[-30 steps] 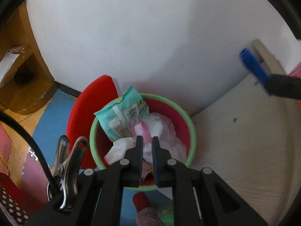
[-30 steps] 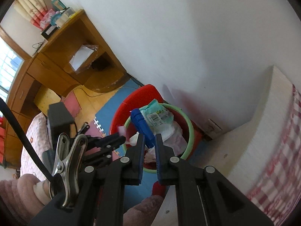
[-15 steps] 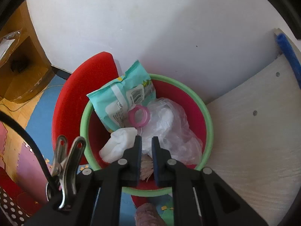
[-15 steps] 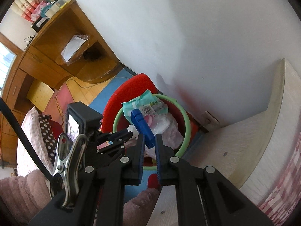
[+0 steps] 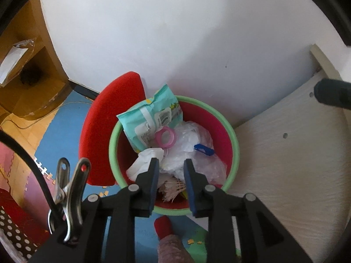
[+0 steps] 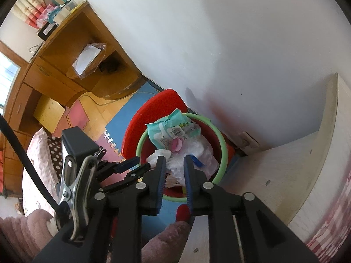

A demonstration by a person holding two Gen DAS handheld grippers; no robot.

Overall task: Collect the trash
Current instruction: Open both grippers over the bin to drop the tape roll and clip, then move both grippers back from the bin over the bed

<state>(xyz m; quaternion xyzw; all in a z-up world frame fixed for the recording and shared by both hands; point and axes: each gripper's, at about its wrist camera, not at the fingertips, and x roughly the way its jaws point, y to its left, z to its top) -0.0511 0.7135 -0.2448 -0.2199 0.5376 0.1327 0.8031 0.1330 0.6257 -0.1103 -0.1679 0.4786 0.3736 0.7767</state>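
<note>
While both claws hang over the bin [image 5: 235, 144], each pointing steeply down into it, neither has anything between its jaws. The left gripper [image 5: 169, 166] has just been opening, its jaws parted and empty; the right gripper [image 6: 173, 164] has also just been opening and stands released, nothing pinched.

Seen from the left wrist, the trash already lies inside the red, green-rimmed bin: one pink ring [image 5: 165, 137] at twelve o'clock from the left claw, one blue clip [image 5: 204, 149] at about one o'clock, its long axis running from ten to four. Both rest on crumpled clear plastic [image 5: 195, 153], with one teal wipes packet [image 5: 151, 118] leaning on the rim at eleven o'clock and one white tissue [image 5: 144, 162] at ten. One shuttlecock's feathers [image 5: 173, 186] show just below the left jaws.

From the right wrist the same clip [image 6: 198, 162] peeks out just past the right-hand finger, so the right claw is nearer to it, while the left claw, at nine o'clock, sits nearer the bin's left rim.

I would judge both drops done; the coming move is a lift clear, away from the rim, toward whatever litter remains out of sight.
</note>
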